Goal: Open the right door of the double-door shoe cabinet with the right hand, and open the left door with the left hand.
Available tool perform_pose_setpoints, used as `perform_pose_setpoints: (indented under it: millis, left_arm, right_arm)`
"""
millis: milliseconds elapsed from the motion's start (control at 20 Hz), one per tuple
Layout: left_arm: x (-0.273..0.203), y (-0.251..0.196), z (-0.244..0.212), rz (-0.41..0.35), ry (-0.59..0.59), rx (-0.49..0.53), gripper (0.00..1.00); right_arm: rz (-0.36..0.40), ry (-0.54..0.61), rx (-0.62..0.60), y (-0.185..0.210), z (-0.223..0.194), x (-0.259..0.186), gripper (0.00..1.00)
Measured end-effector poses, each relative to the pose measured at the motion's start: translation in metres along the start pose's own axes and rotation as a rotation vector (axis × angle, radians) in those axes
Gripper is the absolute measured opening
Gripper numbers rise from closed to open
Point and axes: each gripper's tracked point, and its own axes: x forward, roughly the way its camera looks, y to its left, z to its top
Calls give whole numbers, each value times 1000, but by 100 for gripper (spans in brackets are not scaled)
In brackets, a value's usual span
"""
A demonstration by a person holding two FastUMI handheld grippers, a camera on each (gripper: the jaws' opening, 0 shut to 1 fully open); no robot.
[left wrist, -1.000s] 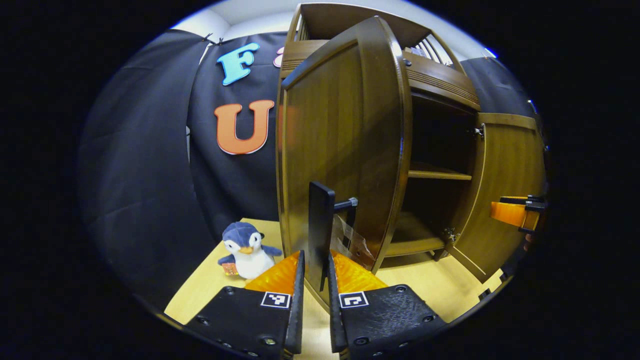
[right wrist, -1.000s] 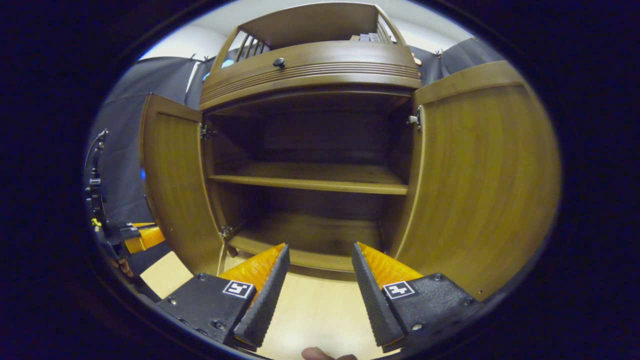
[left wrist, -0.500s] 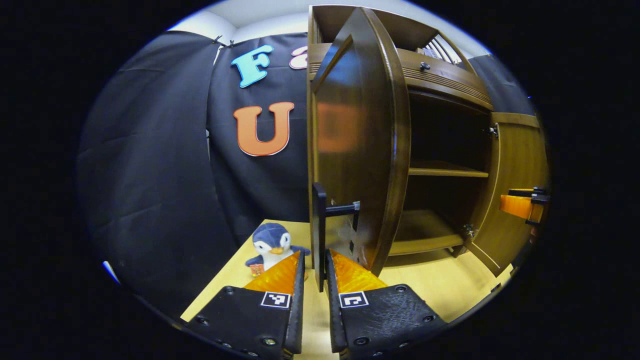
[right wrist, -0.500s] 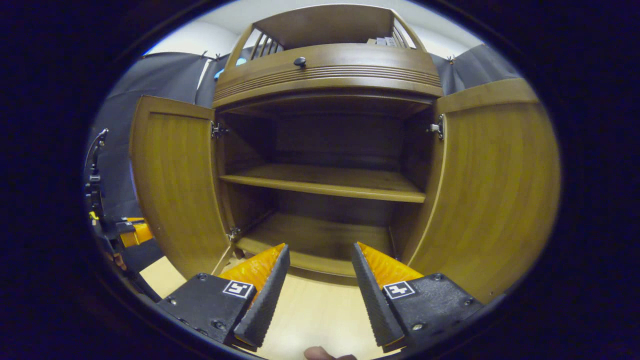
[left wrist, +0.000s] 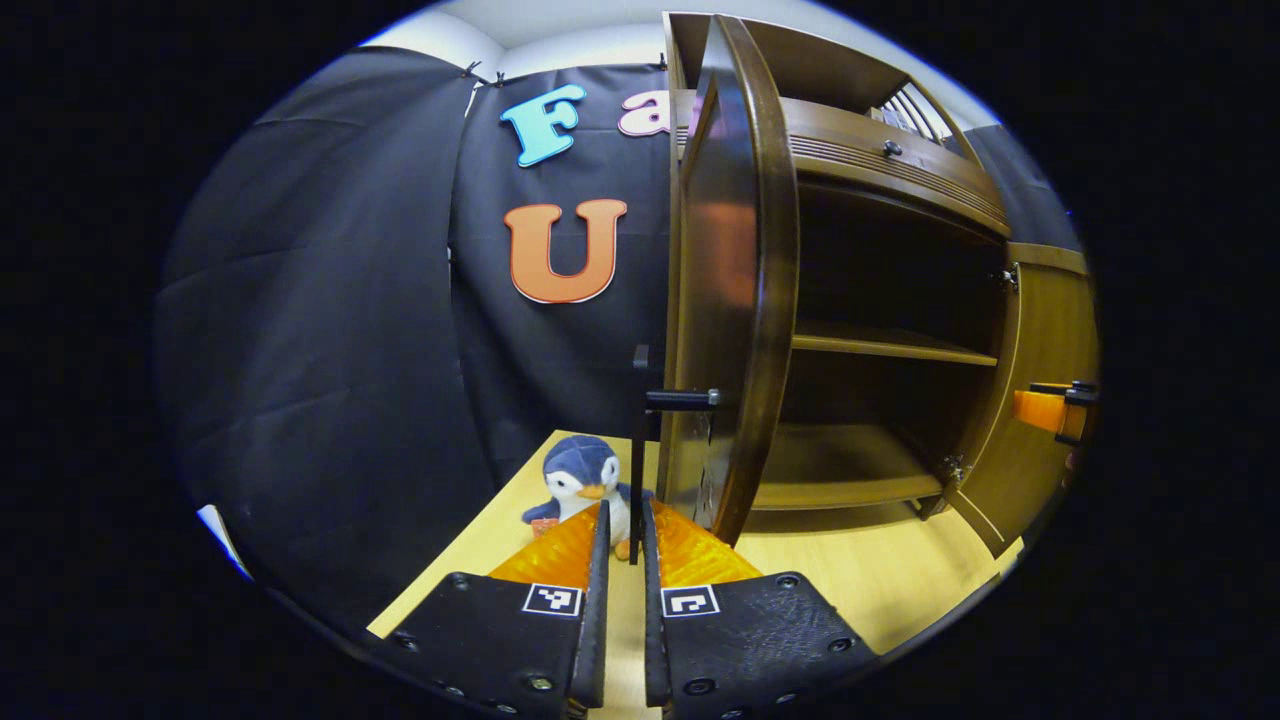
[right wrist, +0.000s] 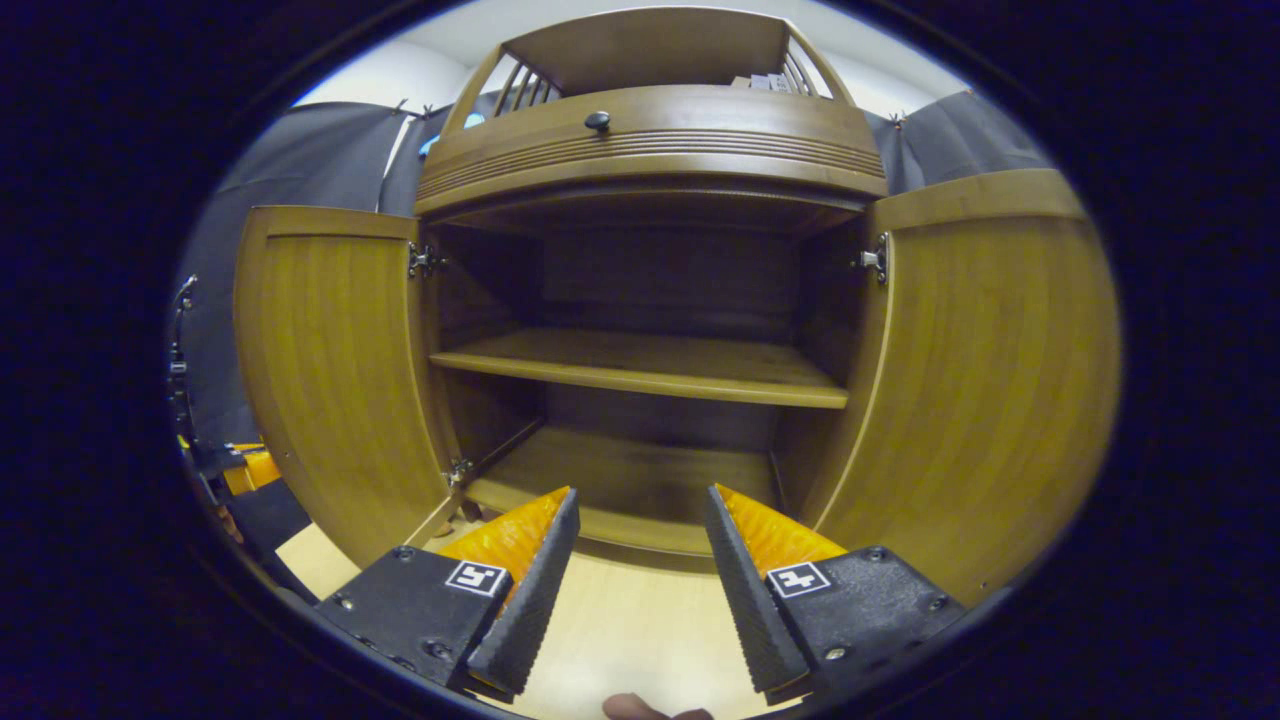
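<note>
The brown wooden shoe cabinet (right wrist: 650,150) stands with both doors swung out. In the left gripper view the left door (left wrist: 735,280) shows nearly edge-on, and my left gripper (left wrist: 624,510) is shut on its thin black bar handle (left wrist: 637,450). The right gripper view faces the bare shelves (right wrist: 650,365), with the left door (right wrist: 330,370) and right door (right wrist: 980,380) on either side. My right gripper (right wrist: 641,492) is open in front of the lower shelf, holding nothing. It also appears far off by the right door (left wrist: 1040,330) as the right gripper (left wrist: 1050,410).
A plush penguin (left wrist: 585,475) sits on the light wooden floor (left wrist: 880,570) left of the cabinet, just beyond my left fingers. A drawer with a small knob (right wrist: 597,121) tops the cabinet. Black cloth (left wrist: 330,330) hangs behind. A fingertip (right wrist: 635,708) shows at the bottom edge.
The left door has swung further open with my left gripper on its handle, and now shows nearly edge-on. The right gripper has stayed open and nearly still.
</note>
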Motion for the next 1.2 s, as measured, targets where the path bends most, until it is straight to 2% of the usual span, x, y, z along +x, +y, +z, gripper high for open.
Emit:
perform_pose_setpoints:
  millis: [50, 150, 200, 250, 300, 400, 450, 550, 650, 750, 850, 900, 1000, 1050, 1150, 1200]
  left_arm:
    - [-1, 5, -2, 12, 4, -4, 15]
    - [-4, 15, -7, 38, 20, -26, 15]
    - [-6, 21, -9, 54, 23, -36, 15]
    - [-8, 26, -8, 71, 22, -41, 15]
    - [-10, 27, -6, 88, 16, -42, 15]
    - [-11, 31, 0, 120, 0, -35, 15]
    - [-11, 29, 4, 112, -1, -33, 15]
    - [-17, 27, 17, 110, -19, -20, 15]
    - [-20, 21, 26, 92, -40, -1, 15]
    - [-27, 3, 38, 59, -67, 24, 15]
    - [-28, -24, 50, -2, -91, 49, 18]
    - [-28, -38, 52, -44, -95, 62, 21]
    - [-24, -61, 57, -99, -99, 82, 27]
    - [-23, -69, 61, -122, -105, 86, 43]
    - [-23, -82, 73, -143, -133, 85, 46]
    - [-23, -90, 78, -159, -146, 78, 50]
  right_arm:
    - [13, -15, 2, 3, 3, -1, 81]
    - [20, -48, -2, 5, 12, -2, 81]
    - [18, -60, -9, 4, 15, -3, 84]
    - [13, -68, -18, 4, 16, -4, 82]
    - [12, -76, -26, 4, 19, -6, 87]
    - [2, -81, -31, 0, 22, -8, 88]
    - [-3, -79, -30, -1, 22, -8, 92]
    - [-13, -82, -23, -5, 27, -11, 88]
    - [-21, -97, -19, -10, 35, -14, 92]
    - [-36, -112, -19, -16, 43, -18, 88]
    - [-29, -138, -16, -16, 52, -24, 92]
    - [-21, -162, -16, -16, 58, -28, 88]
    - [-30, -196, -26, -20, 66, -35, 88]
    - [-39, -204, -30, -21, 68, -38, 91]
    - [-49, -222, -31, -25, 76, -45, 92]
    - [-54, -231, -29, -27, 80, -47, 88]
